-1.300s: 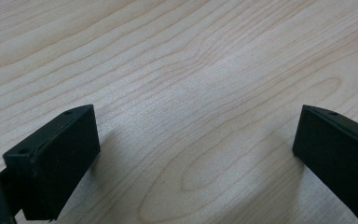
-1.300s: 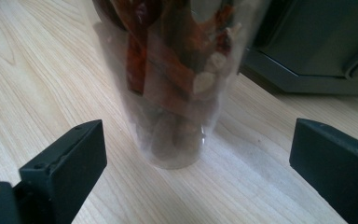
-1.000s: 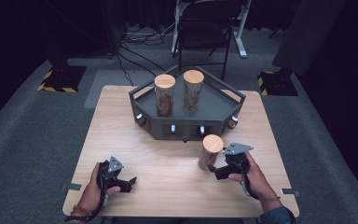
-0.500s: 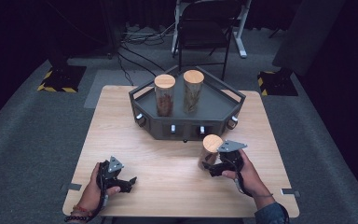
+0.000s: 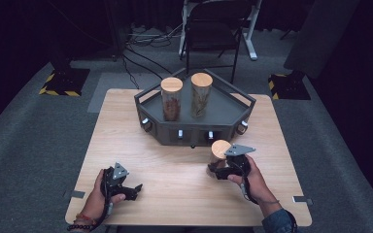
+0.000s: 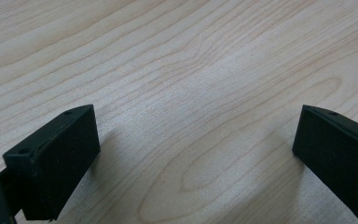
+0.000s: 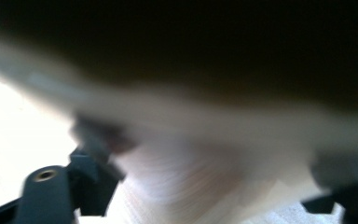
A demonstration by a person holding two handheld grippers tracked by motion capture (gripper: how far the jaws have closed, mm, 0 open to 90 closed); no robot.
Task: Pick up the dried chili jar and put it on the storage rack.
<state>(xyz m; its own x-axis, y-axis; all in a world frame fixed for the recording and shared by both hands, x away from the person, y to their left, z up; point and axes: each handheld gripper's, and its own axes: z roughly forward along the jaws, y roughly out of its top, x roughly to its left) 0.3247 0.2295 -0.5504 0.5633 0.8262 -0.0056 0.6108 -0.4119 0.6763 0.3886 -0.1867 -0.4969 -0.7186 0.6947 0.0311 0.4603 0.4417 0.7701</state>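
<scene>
A glass jar (image 5: 218, 149) with a round wooden lid stands on the wooden table (image 5: 175, 165), just in front of a dark tray (image 5: 223, 109). My right gripper (image 5: 217, 170) is at the jar's base, its jaws set wide on either side of it. In the right gripper view the jar (image 7: 205, 154) is a close, blurred shape between the jaws of the right gripper (image 7: 205, 196). My left gripper (image 5: 135, 190) rests at the table's front left. In the left gripper view the left gripper (image 6: 196, 154) stands open over bare wood.
Two more lidded jars (image 5: 171, 98) (image 5: 201, 94) stand upright on the tray at the table's far middle. A dark folding chair (image 5: 211, 34) is beyond the table. Striped floor blocks (image 5: 60, 80) lie at either side.
My right gripper has slid left up to the jar, so the jar now sits between its jaws. The left gripper has stayed put.
</scene>
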